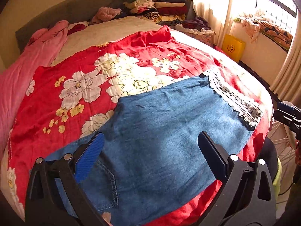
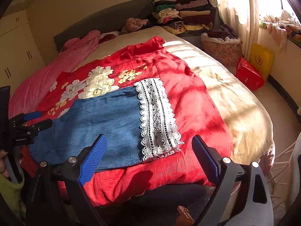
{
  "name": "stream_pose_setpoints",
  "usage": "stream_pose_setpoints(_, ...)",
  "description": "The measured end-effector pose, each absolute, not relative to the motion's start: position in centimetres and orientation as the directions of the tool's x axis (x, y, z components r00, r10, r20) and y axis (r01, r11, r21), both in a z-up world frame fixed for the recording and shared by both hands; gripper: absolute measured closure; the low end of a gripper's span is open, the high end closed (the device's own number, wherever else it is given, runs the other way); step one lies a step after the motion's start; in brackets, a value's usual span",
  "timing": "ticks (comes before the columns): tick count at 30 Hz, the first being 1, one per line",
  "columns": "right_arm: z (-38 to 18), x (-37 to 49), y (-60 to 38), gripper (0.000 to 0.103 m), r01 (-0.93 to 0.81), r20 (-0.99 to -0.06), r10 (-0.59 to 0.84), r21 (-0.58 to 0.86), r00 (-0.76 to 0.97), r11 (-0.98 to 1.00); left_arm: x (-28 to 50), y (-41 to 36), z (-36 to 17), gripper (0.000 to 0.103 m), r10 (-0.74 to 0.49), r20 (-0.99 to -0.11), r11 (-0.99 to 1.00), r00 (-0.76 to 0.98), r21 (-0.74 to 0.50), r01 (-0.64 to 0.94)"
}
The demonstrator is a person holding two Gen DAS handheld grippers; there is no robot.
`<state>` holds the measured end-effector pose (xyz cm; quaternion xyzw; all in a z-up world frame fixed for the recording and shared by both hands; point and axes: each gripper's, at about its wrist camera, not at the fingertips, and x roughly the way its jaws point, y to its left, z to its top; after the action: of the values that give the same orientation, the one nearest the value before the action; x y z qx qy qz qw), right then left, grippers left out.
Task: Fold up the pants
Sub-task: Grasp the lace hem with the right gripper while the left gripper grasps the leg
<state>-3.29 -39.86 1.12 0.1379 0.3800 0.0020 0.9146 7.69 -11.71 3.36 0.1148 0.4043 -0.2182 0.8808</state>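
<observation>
Blue denim pants (image 1: 160, 131) with white lace cuffs (image 1: 233, 98) lie flat on the red floral bedspread (image 1: 75, 79), waist toward me, legs to the right. My left gripper (image 1: 150, 146) is open and empty, hovering over the waist and back pocket. My right gripper (image 2: 148, 150) is open and empty, hovering just in front of the pants (image 2: 97, 116) near the lace cuffs (image 2: 158, 118). The left gripper also shows in the right wrist view (image 2: 35, 120), at the waist end. Part of the right gripper shows in the left wrist view (image 1: 287, 113), at the right edge.
A pink blanket (image 1: 28, 60) lies along the bed's left side. Stacks of folded clothes (image 1: 160, 5) sit beyond the headboard corner. A laundry basket (image 2: 222, 47), a yellow bag (image 2: 261, 60) and a red box (image 2: 248, 73) stand on the floor at right. The bed edge is just below me.
</observation>
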Motion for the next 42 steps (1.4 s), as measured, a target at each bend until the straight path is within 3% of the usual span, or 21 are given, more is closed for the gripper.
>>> stream_pose_setpoints(32,-4.8,0.8,-41.6,0.012,0.168,-0.738,0.165,0.354,0.654,0.920,19.3,-30.0,-3.0,0.012,-0.373,-0.836,0.656,0.401,0.068,0.752)
stream_pose_setpoints(34,-5.0,1.1,-41.6,0.013,0.158,-0.742,0.174,0.353,0.647,0.922,19.7,-30.4,-3.7,0.027,-0.377,-0.849,0.650,0.370,0.043,0.759)
stream_pose_setpoints(35,-5.1,1.2,-41.4,0.026,0.148,-0.746,0.180,0.350,0.641,0.925,19.9,-30.6,-4.1,0.036,-0.384,-0.858,0.643,0.343,0.018,0.765)
stream_pose_setpoints(36,-5.0,1.3,-41.2,0.047,0.135,-0.748,0.185,0.344,0.637,0.929,19.9,-30.7,-4.4,0.053,-0.401,-0.865,0.632,0.301,-0.023,0.775)
stream_pose_setpoints(37,-4.9,1.4,-40.9,0.052,0.122,-0.750,0.181,0.329,0.636,0.936,19.7,-30.8,-4.6,0.060,-0.408,-0.867,0.628,0.287,-0.038,0.778)
stream_pose_setpoints(39,-4.7,1.5,-40.3,0.053,0.092,-0.750,0.169,0.293,0.640,0.952,19.1,-31.1,-4.7,0.064,-0.407,-0.863,0.614,0.299,-0.017,0.789)
stream_pose_setpoints(42,-5.0,1.9,-40.4,0.052,0.101,-0.754,0.167,0.295,0.635,0.950,19.1,-31.1,-4.6,0.062,-0.419,-0.860,0.607,0.290,-0.028,0.794)
